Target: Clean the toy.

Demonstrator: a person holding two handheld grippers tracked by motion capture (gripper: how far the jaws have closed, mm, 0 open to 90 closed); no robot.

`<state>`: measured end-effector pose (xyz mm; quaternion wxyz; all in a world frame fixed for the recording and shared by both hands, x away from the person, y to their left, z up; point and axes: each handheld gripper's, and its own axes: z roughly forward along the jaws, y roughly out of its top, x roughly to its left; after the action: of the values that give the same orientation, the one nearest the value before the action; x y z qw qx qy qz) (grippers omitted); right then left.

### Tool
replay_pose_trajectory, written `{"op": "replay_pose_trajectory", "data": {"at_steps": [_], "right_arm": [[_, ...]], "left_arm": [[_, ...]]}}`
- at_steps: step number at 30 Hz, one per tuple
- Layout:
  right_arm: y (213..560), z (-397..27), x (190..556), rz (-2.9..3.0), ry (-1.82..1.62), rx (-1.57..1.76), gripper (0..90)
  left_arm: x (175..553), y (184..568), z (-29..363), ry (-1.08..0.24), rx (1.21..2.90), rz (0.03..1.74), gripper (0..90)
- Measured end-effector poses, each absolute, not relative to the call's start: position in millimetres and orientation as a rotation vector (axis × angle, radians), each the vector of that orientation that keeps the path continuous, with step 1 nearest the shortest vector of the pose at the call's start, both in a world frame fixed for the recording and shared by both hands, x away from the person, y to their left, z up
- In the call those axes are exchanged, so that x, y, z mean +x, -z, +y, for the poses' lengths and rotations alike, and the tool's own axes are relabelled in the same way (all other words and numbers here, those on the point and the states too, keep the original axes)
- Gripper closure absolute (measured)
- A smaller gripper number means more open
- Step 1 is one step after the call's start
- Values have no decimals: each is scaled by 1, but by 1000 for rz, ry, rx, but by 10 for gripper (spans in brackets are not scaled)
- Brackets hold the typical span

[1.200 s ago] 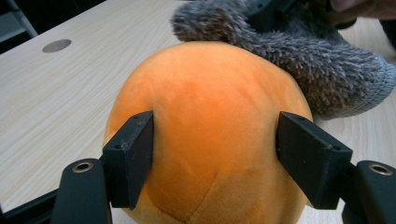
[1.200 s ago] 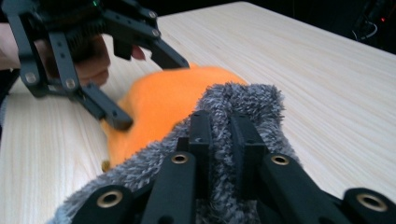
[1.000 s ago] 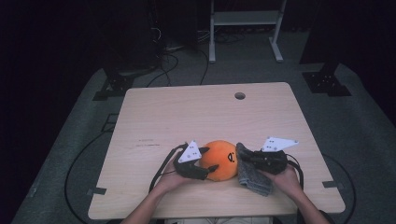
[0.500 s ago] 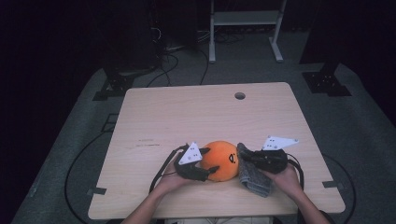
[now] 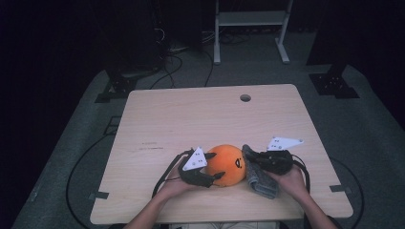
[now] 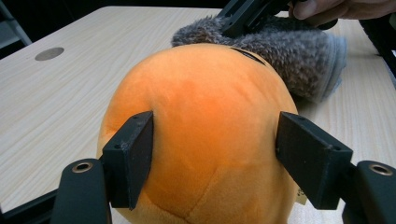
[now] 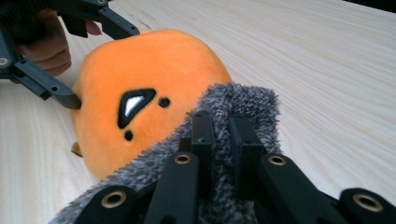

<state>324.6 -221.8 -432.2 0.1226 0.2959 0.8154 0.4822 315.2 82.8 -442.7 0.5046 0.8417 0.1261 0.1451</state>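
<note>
Our right gripper (image 7: 220,133) pinches the grey cloth (image 7: 243,105). It touches the orange plush (image 7: 149,84). The left gripper (image 7: 100,60) clasps that plush.

1 orange plush (image 5: 226,164), 1 grey cloth (image 5: 258,177) (fuzzy), 2 claws, 1 table (image 5: 191,119).

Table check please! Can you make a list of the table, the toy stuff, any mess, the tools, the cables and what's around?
Surface: light wooden table, with a round hole near its far edge.
Job's things: orange plush ball with a black face mark; grey fuzzy cloth touching its right side.
Clutter: nothing seen.
Grippers: left tool has its pads pressed on both sides of the plush ball; right tool is shut on a fold of the grey cloth.
Cables: a black cable trails from the left tool; more lie on the floor beyond the table.
Surroundings: grey carpet, white metal stand, dark room.
</note>
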Motion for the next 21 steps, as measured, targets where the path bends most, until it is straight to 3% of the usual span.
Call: {"op": "replay_pose_trajectory", "data": {"at_steps": [4,6,8,12,21], "right_arm": [[419,-222,316,2337,-1545,794,818],[419,-214,315,2362,-1513,755,817],[425,-211,314,2392,-1472,740,818],[428,-212,312,2394,-1445,719,818],[406,-193,312,2357,-1519,656,819]], "left_arm": [[315,441,82,-343,2028,309,266],[319,436,83,-317,2007,336,170],[324,432,89,-281,1946,372,140],[330,436,86,-291,1960,439,140],[323,438,77,-333,2026,391,203]]}}
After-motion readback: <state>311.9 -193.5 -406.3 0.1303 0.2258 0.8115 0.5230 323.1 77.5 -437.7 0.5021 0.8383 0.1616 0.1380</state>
